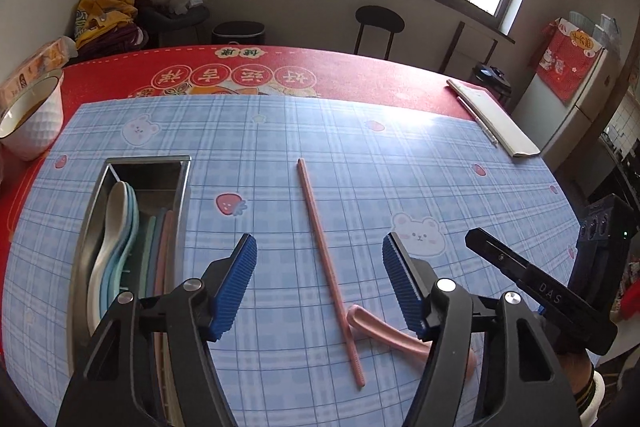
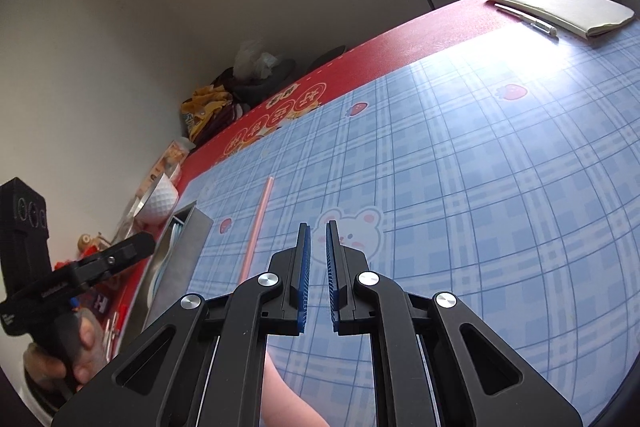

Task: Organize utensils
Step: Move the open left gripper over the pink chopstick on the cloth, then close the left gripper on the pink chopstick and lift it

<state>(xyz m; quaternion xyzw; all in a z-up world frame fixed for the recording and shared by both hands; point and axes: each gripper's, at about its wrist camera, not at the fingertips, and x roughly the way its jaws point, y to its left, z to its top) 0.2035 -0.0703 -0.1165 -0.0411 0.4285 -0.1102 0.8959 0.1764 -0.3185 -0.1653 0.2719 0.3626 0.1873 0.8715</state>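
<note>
The left gripper [image 1: 319, 257] hangs above the blue plaid mat [image 1: 440, 187] with its jaws partly spread and nothing gripped; the blue ribbed pads [image 1: 240, 275] stand clear on either side of the pink chopstick [image 1: 326, 263], which lies flat on the mat between them, untouched; a pink spoon [image 1: 384, 333] lies just right of the chopstick's near end, its handle tip against the chopstick and its bowl hidden under the right finger. The right gripper [image 2: 317, 267] has its jaws drawn almost together, only a slim gap between the pads, with nothing between them; it hovers over the mat to the right of the chopstick [image 2: 258, 227], near a printed bear [image 2: 360, 231]. Left of the chopstick sits the steel utensil box [image 1: 182, 187], holding stacked white and blue spoons [image 1: 114, 239] and several chopsticks [image 1: 158, 251]; beyond the box stands a white dimpled bowl [image 1: 34, 125]; far right of the chopstick, at the mat's back corner, lie a notebook [image 1: 494, 117] and a pen [image 1: 478, 121].
</note>
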